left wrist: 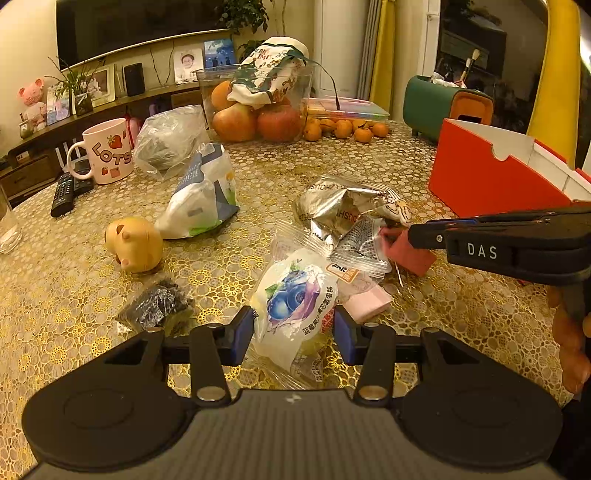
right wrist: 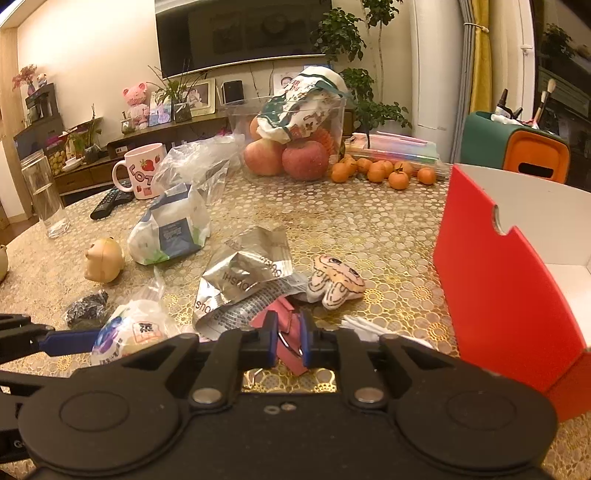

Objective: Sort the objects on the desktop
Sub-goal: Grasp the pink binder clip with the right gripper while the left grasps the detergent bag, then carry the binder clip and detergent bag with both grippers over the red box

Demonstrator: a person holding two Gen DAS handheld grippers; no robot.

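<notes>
Bare tablecloth (right wrist: 388, 229) lay open beyond the silver foil wrapper (right wrist: 247, 273), up to the red box (right wrist: 498, 295) at its right. The right gripper (right wrist: 289, 341), nearly closed, pinched a pink pouch (right wrist: 286, 325) just beside the foil. The left gripper (left wrist: 293, 328), fingers spread, straddled the blueberry snack packet (left wrist: 291, 295) near the foil.

Background: wall-mounted television (right wrist: 243, 33); shelf with framed photos (right wrist: 201, 96) and pink plush bear (right wrist: 135, 101); potted plant (right wrist: 345, 37); yellow curtain (left wrist: 382, 55); possibly a dark speaker (right wrist: 233, 90).
</notes>
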